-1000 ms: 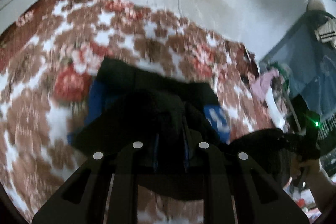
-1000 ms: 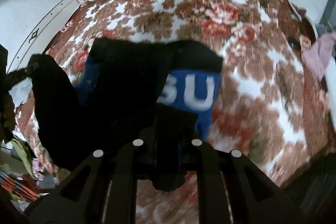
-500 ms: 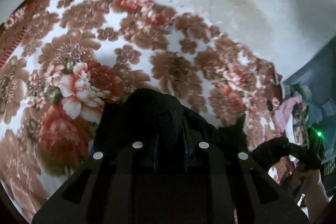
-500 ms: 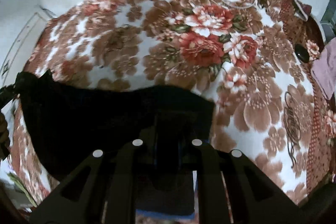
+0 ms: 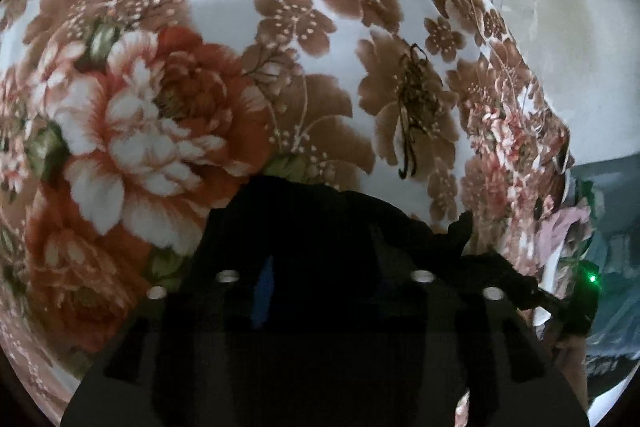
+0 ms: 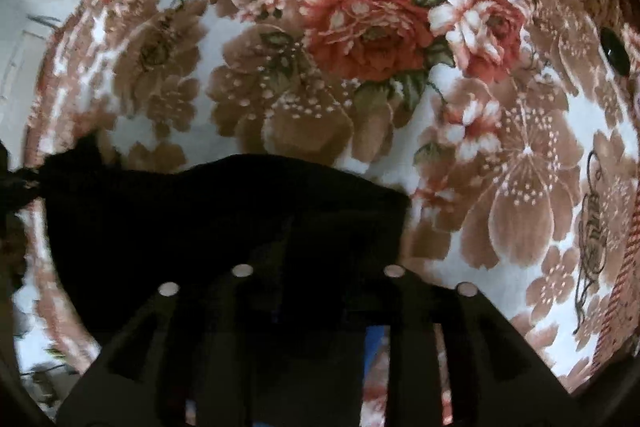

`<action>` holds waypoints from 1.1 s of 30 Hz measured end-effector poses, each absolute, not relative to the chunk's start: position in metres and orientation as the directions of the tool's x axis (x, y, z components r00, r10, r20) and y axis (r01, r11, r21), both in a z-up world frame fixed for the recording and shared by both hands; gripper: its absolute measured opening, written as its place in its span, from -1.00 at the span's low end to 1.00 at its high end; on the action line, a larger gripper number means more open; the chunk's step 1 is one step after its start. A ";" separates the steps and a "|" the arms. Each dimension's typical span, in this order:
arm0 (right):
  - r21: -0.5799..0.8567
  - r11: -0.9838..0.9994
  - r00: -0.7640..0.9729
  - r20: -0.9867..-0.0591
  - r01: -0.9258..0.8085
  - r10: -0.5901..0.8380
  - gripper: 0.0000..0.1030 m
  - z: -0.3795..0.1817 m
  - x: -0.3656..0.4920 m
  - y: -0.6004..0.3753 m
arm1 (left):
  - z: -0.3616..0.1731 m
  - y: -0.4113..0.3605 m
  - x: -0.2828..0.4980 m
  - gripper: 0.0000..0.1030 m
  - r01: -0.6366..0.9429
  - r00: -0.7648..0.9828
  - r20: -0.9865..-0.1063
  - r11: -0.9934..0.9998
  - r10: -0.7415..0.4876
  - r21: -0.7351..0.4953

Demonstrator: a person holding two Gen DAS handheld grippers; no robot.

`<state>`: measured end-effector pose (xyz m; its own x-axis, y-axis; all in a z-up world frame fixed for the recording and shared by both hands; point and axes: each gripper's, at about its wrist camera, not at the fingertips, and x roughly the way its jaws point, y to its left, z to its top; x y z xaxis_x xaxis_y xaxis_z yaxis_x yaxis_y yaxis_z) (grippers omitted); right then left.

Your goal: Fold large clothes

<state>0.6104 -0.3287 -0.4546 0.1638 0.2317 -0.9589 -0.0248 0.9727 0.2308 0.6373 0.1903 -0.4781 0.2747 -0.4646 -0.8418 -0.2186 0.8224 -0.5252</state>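
Garment: a black garment is laid on the floral blanket, at 6 o'clock in both wrist views; a blue strip shows through low down.
Fold: the far edge is judged to have been carried over and set down, so that a fold line is formed.
Left tongs: the jaws have just been opening; dark cloth lies between them, and whether it is pressed cannot be told.
Right tongs: the jaws have just been opening too, less widely; the cloth is between them, the grip likewise unclear.
Reason: both corners are judged to be let go together, so the edge lies straight.
Surroundings: a pale wall is seen at 1 o'clock in the left view.
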 end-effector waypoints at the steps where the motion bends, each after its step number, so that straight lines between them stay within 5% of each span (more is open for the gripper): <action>1: 0.275 0.961 0.164 -0.948 -0.014 0.274 -0.26 -0.446 0.610 -0.335 | -0.474 0.194 0.635 0.11 -0.223 0.282 -0.837 0.816 -0.469 -0.533; 3: 0.357 0.934 0.155 -0.923 0.009 0.351 0.19 -0.432 0.609 -0.342 | -0.458 0.204 0.627 0.28 -0.215 0.314 -0.834 0.822 -0.453 -0.527; 4: 0.413 0.911 0.156 -0.901 0.023 0.404 0.66 -0.424 0.609 -0.347 | -0.448 0.207 0.623 0.30 -0.200 0.339 -0.832 0.830 -0.440 -0.521; 5: 0.439 0.898 0.168 -0.888 0.028 0.429 0.90 -0.417 0.608 -0.348 | -0.440 0.210 0.620 0.40 -0.187 0.361 -0.832 0.841 -0.422 -0.508; 12: 0.239 0.971 0.315 -0.920 -0.024 0.234 0.90 -0.394 0.597 -0.356 | -0.418 0.206 0.594 0.59 -0.017 0.463 -0.881 0.993 -0.097 -0.118; 21: 0.003 1.000 0.320 -0.947 -0.031 0.013 0.90 -0.468 0.570 -0.335 | -0.439 0.153 0.604 0.60 0.215 0.492 -0.871 0.971 -0.018 0.102; 26: -0.014 1.000 0.338 -0.941 -0.014 -0.008 0.90 -0.485 0.582 -0.326 | -0.453 0.126 0.627 0.57 0.318 0.468 -0.882 0.941 -0.047 0.118; 28: -0.008 1.000 0.331 -0.944 -0.007 -0.005 0.88 -0.492 0.588 -0.321 | -0.463 0.116 0.632 0.45 0.363 0.440 -0.897 0.923 -0.050 0.127; 29: -0.014 1.000 0.328 -0.945 -0.007 -0.011 0.79 -0.495 0.590 -0.318 | -0.467 0.113 0.633 0.13 0.367 0.430 -0.902 0.921 -0.047 0.127; 30: -0.024 1.000 0.323 -0.946 -0.011 -0.019 0.65 -0.500 0.592 -0.316 | -0.470 0.113 0.636 -0.37 0.362 0.412 -0.910 0.925 -0.048 0.115; 32: 0.028 0.999 0.305 -0.952 -0.035 0.038 -0.09 -0.508 0.595 -0.314 | -0.473 0.122 0.641 -0.65 0.307 0.369 -0.923 0.952 -0.107 0.012; 33: 0.025 0.999 0.299 -0.954 -0.044 0.038 -0.27 -0.510 0.595 -0.311 | -0.471 0.133 0.644 -0.67 0.255 0.364 -0.921 0.966 -0.137 -0.043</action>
<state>0.5946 -0.3113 -0.5105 0.2988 0.0376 -0.9536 -0.0445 0.9987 0.0254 0.6443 0.1332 -0.4709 0.3637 -0.1370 -0.9214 0.2550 0.9660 -0.0430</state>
